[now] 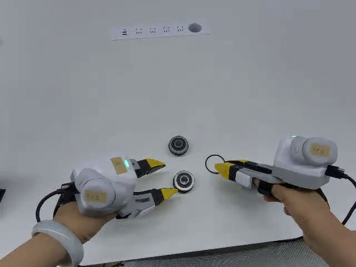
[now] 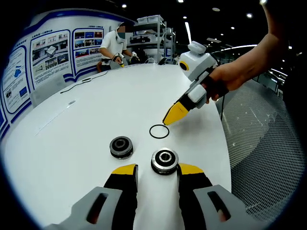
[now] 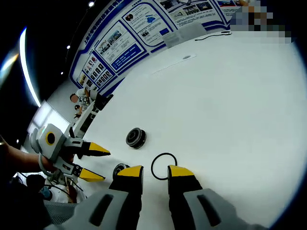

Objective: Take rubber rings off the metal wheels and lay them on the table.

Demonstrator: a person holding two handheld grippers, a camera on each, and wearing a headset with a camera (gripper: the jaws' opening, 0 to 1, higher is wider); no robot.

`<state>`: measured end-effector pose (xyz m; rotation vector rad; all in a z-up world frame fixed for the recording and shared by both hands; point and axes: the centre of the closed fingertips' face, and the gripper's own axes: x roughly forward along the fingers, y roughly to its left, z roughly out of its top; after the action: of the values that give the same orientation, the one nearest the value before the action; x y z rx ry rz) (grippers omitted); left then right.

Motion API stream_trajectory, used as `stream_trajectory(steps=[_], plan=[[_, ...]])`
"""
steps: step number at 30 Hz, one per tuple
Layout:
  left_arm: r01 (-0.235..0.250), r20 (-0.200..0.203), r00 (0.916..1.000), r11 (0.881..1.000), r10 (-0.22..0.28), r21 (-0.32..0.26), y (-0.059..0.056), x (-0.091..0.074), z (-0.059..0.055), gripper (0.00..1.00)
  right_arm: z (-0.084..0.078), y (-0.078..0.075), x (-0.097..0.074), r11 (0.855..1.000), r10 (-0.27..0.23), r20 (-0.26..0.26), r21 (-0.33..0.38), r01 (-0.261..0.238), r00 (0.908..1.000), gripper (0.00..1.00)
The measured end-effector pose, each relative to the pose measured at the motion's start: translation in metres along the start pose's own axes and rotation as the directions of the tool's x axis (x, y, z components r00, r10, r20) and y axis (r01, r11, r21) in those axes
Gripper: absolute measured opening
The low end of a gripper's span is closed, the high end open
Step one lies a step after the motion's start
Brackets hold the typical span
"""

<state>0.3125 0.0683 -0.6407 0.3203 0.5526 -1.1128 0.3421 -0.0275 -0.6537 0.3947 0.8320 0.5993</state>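
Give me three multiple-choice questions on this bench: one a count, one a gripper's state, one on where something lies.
1. How many wheels are on the table?
A. one
B. two
C. four

2. The left gripper is:
A. shut on a wheel
B. open, gripping nothing
C. shut, gripping nothing

3. Where does the ring lie?
A. flat on the table, just ahead of the right gripper
B. around the far wheel
C. between the left gripper's jaws

Answers:
1 B: the head view shows two wheels, one nearer and one farther.
2 B: its jaws stand apart, with the near wheel just ahead of the tips.
3 A: the right gripper view shows the ring on the bare table just beyond that gripper's tips.
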Motion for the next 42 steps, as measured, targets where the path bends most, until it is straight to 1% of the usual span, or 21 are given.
stream_trajectory(steps=[9, 14, 23, 30, 34, 36, 42], plan=[[0.029, 0.006, 0.9996, 0.999, -0.029, 0.023, -0.007, 0.009, 0.009, 0.27, -0.004, 0.019, 0.008, 0.998, 0.055, -0.021, 0.017, -0.054, 0.9983, 0.19], [0.044, 0.000, 0.9990, 0.998, -0.044, 0.037, -0.010, 0.014, 0.011, 0.24, -0.008, 0.025, 0.011, 0.997, 0.071, -0.033, 0.019, -0.070, 0.9969, 0.18], [0.061, -0.022, 0.9980, 0.996, -0.059, 0.059, -0.012, 0.021, 0.010, 0.19, -0.014, 0.032, 0.014, 0.995, 0.093, -0.047, 0.037, -0.091, 0.9945, 0.17], [0.072, -0.035, 0.9970, 0.995, -0.070, 0.067, -0.013, 0.025, 0.007, 0.18, -0.017, 0.035, 0.016, 0.994, 0.102, -0.052, 0.045, -0.100, 0.9934, 0.16], [0.074, -0.057, 0.9959, 0.994, -0.070, 0.076, -0.014, 0.028, 0.003, 0.16, -0.020, 0.036, 0.017, 0.993, 0.106, -0.056, 0.051, -0.103, 0.9928, 0.16], [0.078, -0.060, 0.9955, 0.994, -0.074, 0.073, -0.015, 0.028, 0.003, 0.14, -0.021, 0.037, 0.018, 0.993, 0.109, -0.056, 0.053, -0.106, 0.9925, 0.16], [0.080, -0.058, 0.9954, 0.994, -0.076, 0.079, -0.014, 0.029, 0.004, 0.14, -0.024, 0.041, 0.020, 0.990, 0.123, -0.064, 0.069, -0.119, 0.9903, 0.16]])
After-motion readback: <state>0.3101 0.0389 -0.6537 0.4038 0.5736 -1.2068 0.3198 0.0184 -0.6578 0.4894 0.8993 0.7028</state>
